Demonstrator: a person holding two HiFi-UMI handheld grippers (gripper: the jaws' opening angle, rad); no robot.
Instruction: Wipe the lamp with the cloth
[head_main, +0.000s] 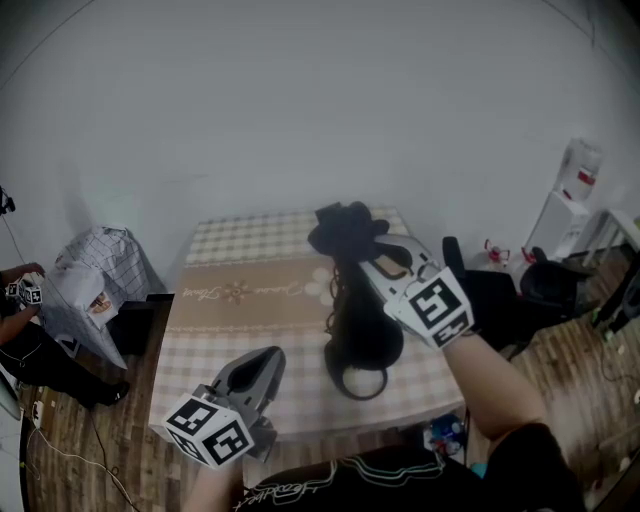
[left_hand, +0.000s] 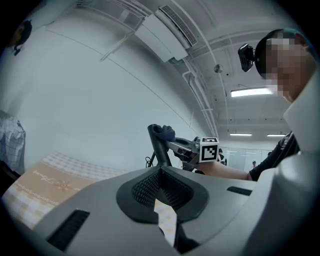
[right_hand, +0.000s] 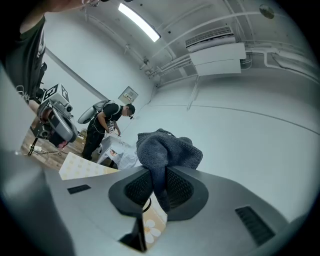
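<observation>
A black lamp (head_main: 356, 330) with a ring-shaped base stands near the front right of the checked table (head_main: 230, 290). A dark knitted cloth (head_main: 344, 228) is bunched over the lamp's top, and my right gripper (head_main: 366, 254) is shut on it. In the right gripper view the cloth (right_hand: 165, 149) bulges out past the jaws of the right gripper (right_hand: 159, 176). My left gripper (head_main: 266, 358) hovers over the table's front edge, left of the lamp base, shut on nothing. The left gripper view looks past the left gripper (left_hand: 160, 172) to the lamp stem (left_hand: 159, 147) and the cloth (left_hand: 168, 133).
A seat draped in checked fabric (head_main: 100, 275) stands left of the table, beside a person (head_main: 20, 335) at the frame's edge. A water dispenser (head_main: 568, 195) and dark furniture (head_main: 545, 282) stand to the right. A plain wall rises behind the table.
</observation>
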